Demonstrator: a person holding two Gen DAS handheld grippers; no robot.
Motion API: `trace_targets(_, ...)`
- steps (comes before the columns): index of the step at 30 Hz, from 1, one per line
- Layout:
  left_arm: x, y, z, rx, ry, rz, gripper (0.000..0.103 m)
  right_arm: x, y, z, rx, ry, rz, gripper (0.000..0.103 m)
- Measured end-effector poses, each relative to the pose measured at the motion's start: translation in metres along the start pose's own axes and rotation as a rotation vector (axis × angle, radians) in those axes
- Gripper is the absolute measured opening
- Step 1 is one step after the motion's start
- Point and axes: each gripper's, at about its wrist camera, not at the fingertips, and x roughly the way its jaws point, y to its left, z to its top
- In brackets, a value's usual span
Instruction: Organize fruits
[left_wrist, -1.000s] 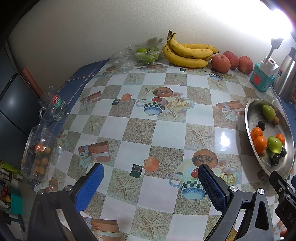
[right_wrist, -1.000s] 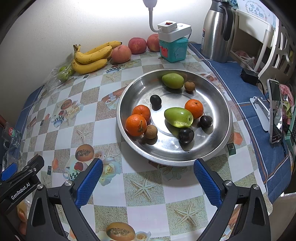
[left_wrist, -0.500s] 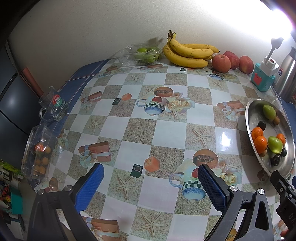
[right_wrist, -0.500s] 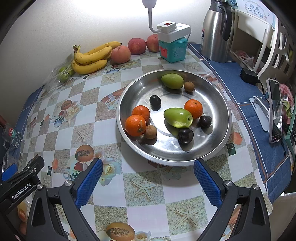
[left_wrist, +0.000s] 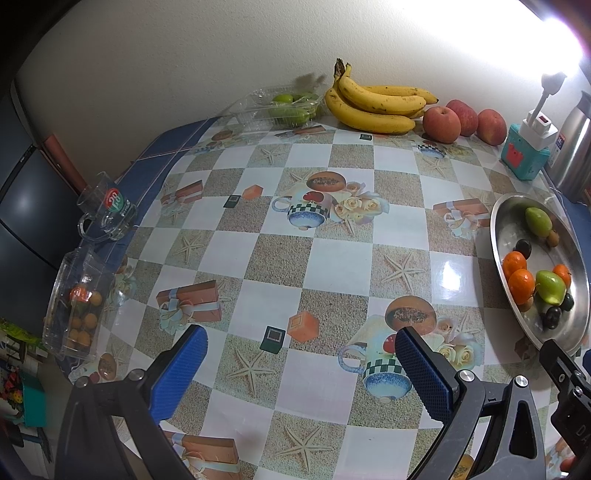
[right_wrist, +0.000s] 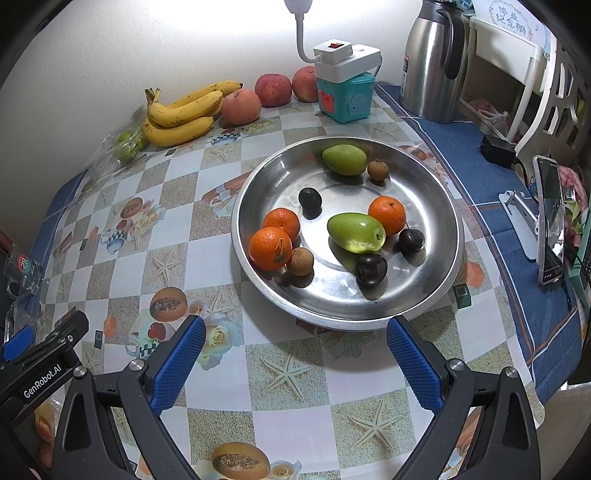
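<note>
A steel plate (right_wrist: 439, 291) (left_wrist: 496, 236) holds mixed fruit: three oranges (right_wrist: 270, 248), two green mangoes (right_wrist: 356, 232), dark plums (right_wrist: 371, 270) and small brown longans (right_wrist: 300, 261). My right gripper (right_wrist: 295, 354) hovers open just in front of the plate's near rim, nothing between its blue pads. My left gripper (left_wrist: 301, 363) hangs open over the patterned tablecloth, left of the plate. Bananas (left_wrist: 376, 107) (right_wrist: 184, 114) and three red apples (left_wrist: 441, 123) (right_wrist: 241, 106) lie along the back wall.
A clear clamshell with green fruit (left_wrist: 286, 105) sits left of the bananas. Another clear box of small orange fruit (left_wrist: 79, 302) and a glass mug (left_wrist: 107, 214) stand at the table's left edge. A teal box with a lamp (right_wrist: 345, 96), a steel flask (right_wrist: 432, 62) and a phone on a stand (right_wrist: 550, 218) are on the right.
Both views drift very slightly; the fruit and both open grippers stay as they were.
</note>
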Motion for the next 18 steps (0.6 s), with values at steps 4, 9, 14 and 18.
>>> trace_targets(4,0.0010,0.0024,-0.0024,0.001,0.004,0.002,0.103,0.0005,0.0004,-0.0003,0.001,0.002,-0.001,0.098)
trace_targets(9,0.0027,0.0037,-0.0036,0.008,0.008,-0.002,0.103,0.0017,0.0008,-0.0005,0.002,0.006,0.000,0.098)
trace_targets(14,0.0011,0.0007,-0.0024,0.014,0.006,-0.005,0.103,0.0008,0.0006,-0.0005,0.005,0.000,0.002,0.098)
trace_targets(18,-0.0008,0.0008,-0.0024,0.017,-0.004,-0.007,0.103,-0.0001,-0.0002,0.0002,0.005,0.001,0.003,0.098)
